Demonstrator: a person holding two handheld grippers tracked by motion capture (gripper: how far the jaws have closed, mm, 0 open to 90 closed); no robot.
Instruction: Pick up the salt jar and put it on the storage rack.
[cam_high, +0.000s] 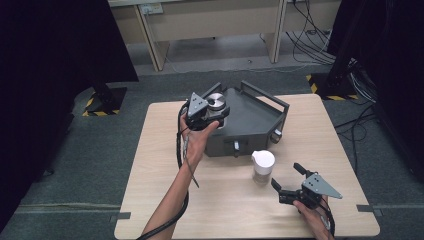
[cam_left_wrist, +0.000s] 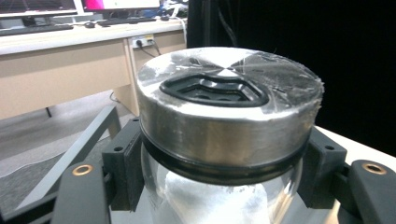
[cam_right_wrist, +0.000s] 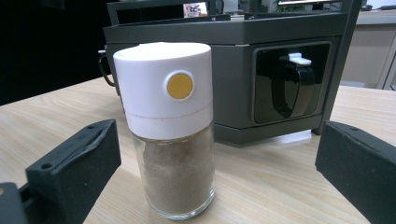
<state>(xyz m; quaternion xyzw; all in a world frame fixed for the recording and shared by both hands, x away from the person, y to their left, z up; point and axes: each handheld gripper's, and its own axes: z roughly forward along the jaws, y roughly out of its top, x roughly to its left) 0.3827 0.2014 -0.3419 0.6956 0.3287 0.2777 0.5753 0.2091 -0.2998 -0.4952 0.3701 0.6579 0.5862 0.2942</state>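
The high view looks down over the dark grey metal rack; the right gripper view faces the rack closely from table level.

My left claw is black, with a grey three-cornered plate on top dotted with small screws. A thick black cable loops from it and runs down along my bare forearm. Seen from its own camera, its jaws are matte black blocks, each with a brass-ringed screw hole. My right claw is the same build: black body, grey triangular plate, black cable, wide black padded jaws. I wear no sleeves.
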